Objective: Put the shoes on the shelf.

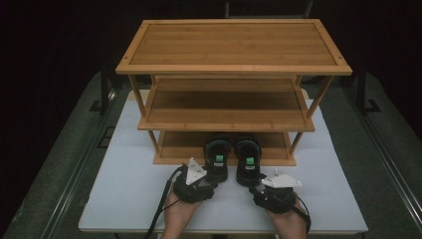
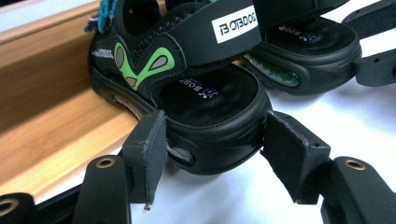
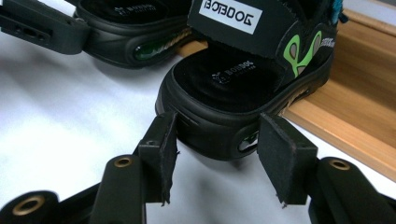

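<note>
Each sandal lies straight ahead of its own tool, long axis in line with it, toes on the rack's (image 1: 164,154) bottom shelf, heels on the bench. Left tool (image 2: 212,154) pinches the left sandal's (image 2: 205,93) heel; right tool (image 3: 217,140) pinches the right sandal's (image 3: 233,88) heel.

A wooden rack (image 1: 234,64) with three shelves stands upright on a white mat (image 1: 124,184), toward the far side of it. Its top shelf (image 1: 234,45) is widest and framed by a raised lip; the middle shelf (image 1: 226,107) sits beneath it, and the bottom shelf (image 1: 179,147) lies low, just above the mat. The mat covers a grey bench (image 1: 69,164), which has dark metal rails (image 1: 390,164) running along both sides. Behind everything the background is dark.
</note>
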`<state>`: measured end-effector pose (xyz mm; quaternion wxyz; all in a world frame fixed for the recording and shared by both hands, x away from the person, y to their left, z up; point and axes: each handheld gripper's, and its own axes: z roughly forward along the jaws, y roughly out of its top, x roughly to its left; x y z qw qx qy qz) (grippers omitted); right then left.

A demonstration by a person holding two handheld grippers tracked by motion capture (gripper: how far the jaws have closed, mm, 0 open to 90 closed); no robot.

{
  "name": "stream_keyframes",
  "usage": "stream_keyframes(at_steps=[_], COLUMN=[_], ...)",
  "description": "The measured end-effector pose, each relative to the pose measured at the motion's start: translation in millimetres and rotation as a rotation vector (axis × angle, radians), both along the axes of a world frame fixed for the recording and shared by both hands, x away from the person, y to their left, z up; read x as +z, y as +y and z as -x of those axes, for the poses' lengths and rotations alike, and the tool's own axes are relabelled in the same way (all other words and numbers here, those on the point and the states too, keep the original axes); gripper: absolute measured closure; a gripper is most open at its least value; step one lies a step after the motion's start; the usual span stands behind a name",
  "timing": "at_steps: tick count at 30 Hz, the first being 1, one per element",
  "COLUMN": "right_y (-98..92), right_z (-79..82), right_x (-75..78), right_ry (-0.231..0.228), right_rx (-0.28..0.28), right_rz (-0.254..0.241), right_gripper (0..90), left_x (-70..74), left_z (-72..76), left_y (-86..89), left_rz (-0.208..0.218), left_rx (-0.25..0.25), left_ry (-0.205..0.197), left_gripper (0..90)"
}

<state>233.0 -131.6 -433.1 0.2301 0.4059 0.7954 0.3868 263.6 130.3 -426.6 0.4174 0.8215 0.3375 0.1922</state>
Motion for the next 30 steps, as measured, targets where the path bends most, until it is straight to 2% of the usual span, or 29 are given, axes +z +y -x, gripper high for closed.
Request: stream_keyframes(at_steps=[3,6,8,18,23,26,30], right_y=[-0.1,0.9,1.8,9.6,11.1,13.4,15.1], right_z=[-1.1,-2.2,-5.2,-13.9,-17.8,-20.3,-25.8], right_x=[1.9,4.7,5.4,3.3,2.3,1.2,-0.2], right_ry=[-0.009,-0.027,-0.019,-0.036,-0.035,-0.047,-0.052], right_rx=[-0.002,-0.021,-0.022,-0.054,-0.066,-0.07,-0.081], right_rz=[-0.009,-0.013,-0.012,-0.008,-0.016,-0.005,-0.003], right_gripper=[48.4,51.7,51.7,52.6,52.8,52.9,53.2], left_x=[1.5,1.0,0.6,-0.8,-3.6,-5.6,-7.1], left_z=[-1.3,-2.0,-2.7,-6.4,-10.3,-12.9,-17.1], left_y=[-1.2,-1.9,-4.2,-9.4,-12.7,-15.1,-16.7], left_rz=[-0.01,-0.002,-0.014,-0.013,-0.034,-0.047,-0.044], left_rx=[-0.003,0.005,0.009,0.035,0.046,0.055,0.068], left_ry=[0.0,-0.009,-0.015,-0.046,-0.059,-0.068,-0.076], left_gripper=[39.4,39.8,39.9,41.2,41.8,42.1,42.3])
